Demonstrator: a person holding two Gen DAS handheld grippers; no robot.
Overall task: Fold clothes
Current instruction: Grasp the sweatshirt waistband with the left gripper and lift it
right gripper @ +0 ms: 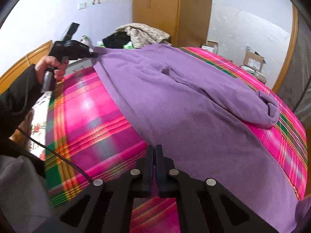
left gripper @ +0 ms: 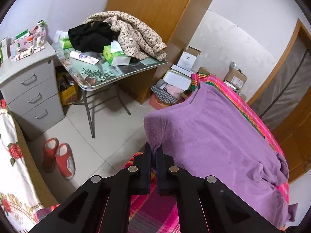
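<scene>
now the purple garment [right gripper: 190,104] lies spread across a bed covered by a pink plaid blanket [right gripper: 91,116]; both tongs pinch its near hem; the left tongs [left gripper: 154,149] are pressed together on the left corner of the hem, which is lifted off the bed so the cloth hangs taut from the pads; the right tongs [right gripper: 154,149] are closed on the hem further right, fabric caught between them; in the right wrist view a hand [right gripper: 51,67] grips the handle of the left tongs at the far left; a sleeve [right gripper: 268,110] lies bunched on the right; beyond the bed a table [left gripper: 108,75] carries heaped clothes [left gripper: 124,33]; red slippers [left gripper: 58,159] sit on the floor.
</scene>
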